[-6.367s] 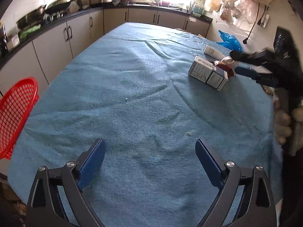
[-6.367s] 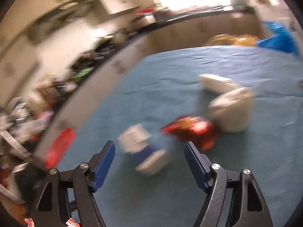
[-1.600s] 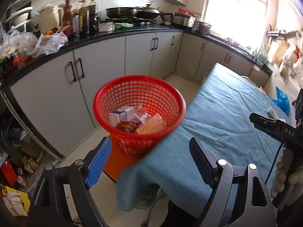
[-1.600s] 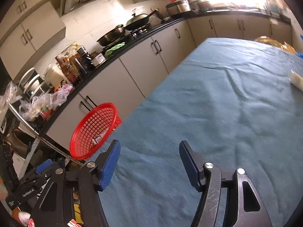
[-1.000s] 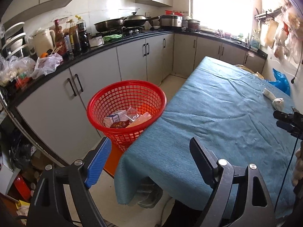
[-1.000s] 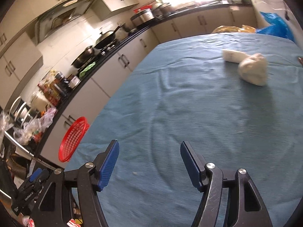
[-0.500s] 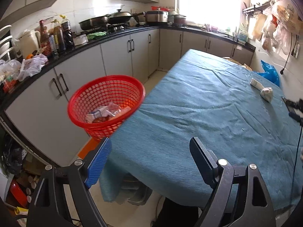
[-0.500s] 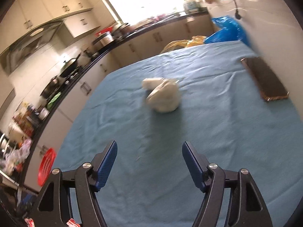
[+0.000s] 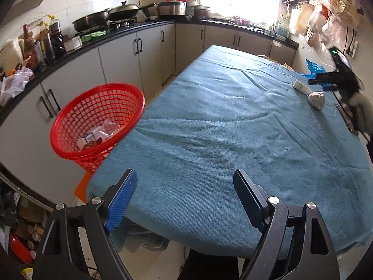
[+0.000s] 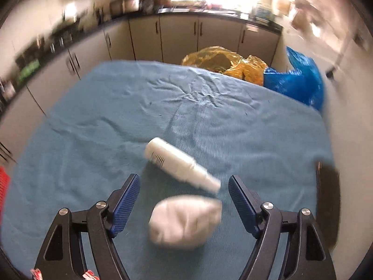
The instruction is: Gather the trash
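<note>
A crumpled white paper wad (image 10: 185,220) lies on the blue tablecloth (image 10: 93,126) between the open jaws of my right gripper (image 10: 184,200), without touching them. A white bottle (image 10: 179,164) lies on its side just beyond it. In the left wrist view the wad (image 9: 316,99) and bottle (image 9: 301,86) sit at the table's far right, with my right gripper (image 9: 322,81) over them. My left gripper (image 9: 185,200) is open and empty over the table's near edge. A red mesh basket (image 9: 98,126) holding several pieces of trash stands left of the table.
A dark phone (image 10: 327,200) lies at the table's right edge. Yellow (image 10: 223,61) and blue (image 10: 296,81) plastic bags sit beyond the far end. Grey cabinets (image 9: 130,56) with a cluttered black counter run along the left and back.
My right gripper has swung right and moved forward, so the wad now lies between its jaws. My left gripper has turned right from the basket toward the table.
</note>
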The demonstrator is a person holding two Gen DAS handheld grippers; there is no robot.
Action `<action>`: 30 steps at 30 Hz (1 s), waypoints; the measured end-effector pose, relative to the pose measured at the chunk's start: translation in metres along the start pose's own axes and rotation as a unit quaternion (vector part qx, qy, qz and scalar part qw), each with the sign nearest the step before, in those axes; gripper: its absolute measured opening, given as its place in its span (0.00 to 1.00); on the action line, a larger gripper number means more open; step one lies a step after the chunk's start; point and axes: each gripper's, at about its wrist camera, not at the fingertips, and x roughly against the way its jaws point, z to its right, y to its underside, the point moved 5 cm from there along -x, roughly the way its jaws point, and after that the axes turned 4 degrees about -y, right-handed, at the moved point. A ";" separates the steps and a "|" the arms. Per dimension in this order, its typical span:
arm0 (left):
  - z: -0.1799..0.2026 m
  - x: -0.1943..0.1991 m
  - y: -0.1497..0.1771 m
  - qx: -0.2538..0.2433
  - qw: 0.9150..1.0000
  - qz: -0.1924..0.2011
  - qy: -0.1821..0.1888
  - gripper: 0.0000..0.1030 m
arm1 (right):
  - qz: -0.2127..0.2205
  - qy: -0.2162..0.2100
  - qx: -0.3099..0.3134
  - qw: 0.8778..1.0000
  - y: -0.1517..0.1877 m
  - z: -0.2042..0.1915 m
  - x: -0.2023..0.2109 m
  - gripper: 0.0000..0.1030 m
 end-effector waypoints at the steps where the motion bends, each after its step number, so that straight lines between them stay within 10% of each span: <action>1: 0.000 -0.004 -0.001 0.000 1.000 -0.003 0.002 0.81 | -0.015 0.017 0.017 1.000 -0.007 -0.002 -0.013 0.80; 4: -0.001 -0.019 -0.004 0.001 1.000 -0.013 0.008 0.81 | -0.046 0.037 0.043 0.997 -0.013 -0.006 -0.041 0.79; 9: -0.005 -0.038 -0.004 0.005 0.999 -0.030 0.013 0.81 | -0.068 0.018 0.046 0.996 -0.010 -0.020 -0.056 0.33; 19: -0.006 -0.033 0.002 0.014 0.999 -0.035 0.035 0.81 | -0.130 -0.201 0.078 0.968 0.086 -0.136 0.007 0.35; 21: -0.004 -0.029 0.003 0.012 0.999 -0.034 0.036 0.81 | -0.128 -0.223 0.098 0.962 0.108 -0.150 0.025 0.59; 25: 0.003 -0.021 0.008 0.006 0.998 -0.034 0.045 0.81 | -0.071 -0.224 0.087 0.968 0.116 -0.127 0.061 0.69; 30: 0.011 -0.019 0.010 0.006 0.998 -0.037 0.055 0.81 | 0.015 -0.114 0.003 0.993 0.104 -0.038 0.075 0.76</action>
